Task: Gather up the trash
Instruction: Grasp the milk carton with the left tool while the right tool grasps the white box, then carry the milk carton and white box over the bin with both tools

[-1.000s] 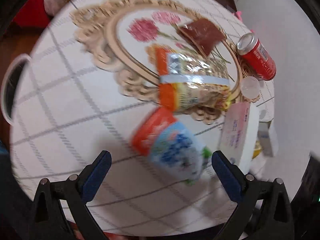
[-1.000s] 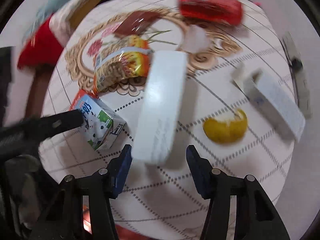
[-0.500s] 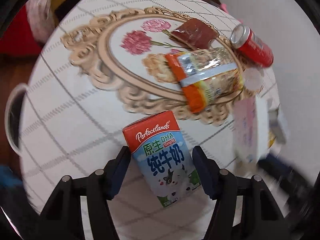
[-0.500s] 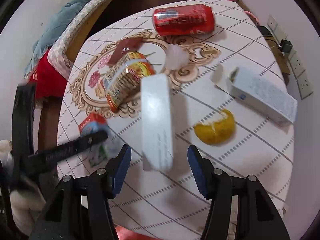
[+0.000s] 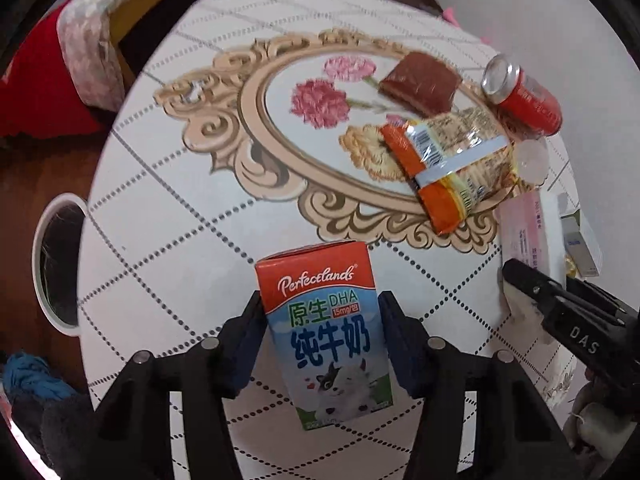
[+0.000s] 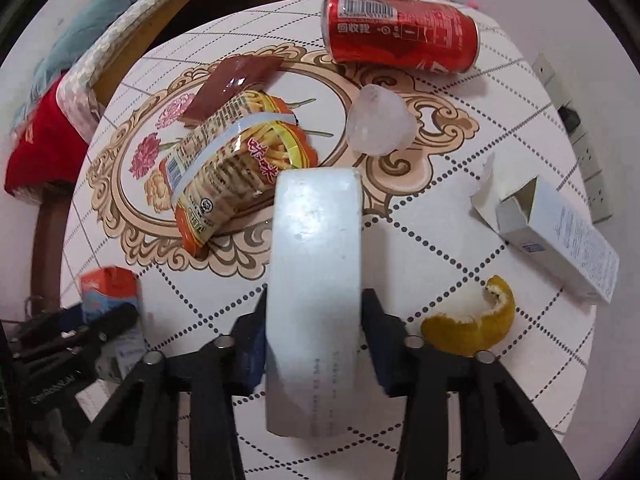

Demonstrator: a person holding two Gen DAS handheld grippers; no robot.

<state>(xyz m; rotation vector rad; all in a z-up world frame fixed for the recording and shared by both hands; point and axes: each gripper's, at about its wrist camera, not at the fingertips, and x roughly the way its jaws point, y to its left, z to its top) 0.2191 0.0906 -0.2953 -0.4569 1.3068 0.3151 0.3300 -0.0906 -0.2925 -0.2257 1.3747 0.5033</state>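
My left gripper (image 5: 320, 320) is shut on a red, blue and white milk carton (image 5: 326, 332) at the near edge of the round table (image 5: 168, 208). My right gripper (image 6: 314, 320) is shut on a long white box (image 6: 314, 280) lying lengthwise between its fingers. Other trash lies on the table: an orange snack bag (image 6: 232, 164), a brown wrapper (image 6: 232, 84), a red can (image 6: 400, 34) on its side, a clear plastic cup (image 6: 378, 120), an orange peel (image 6: 472, 320) and an open white carton (image 6: 560, 236). The left gripper and milk carton (image 6: 112, 292) show at the right wrist view's left edge.
A white-rimmed bin (image 5: 56, 264) stands on the floor left of the table. A red cloth and a blanket (image 6: 52, 92) lie beyond the table's far left. A wall with a power strip (image 6: 576, 132) is on the right.
My left gripper has closed in around the milk carton and shut on it. My right gripper has shut on the white box. Both views have steadied.
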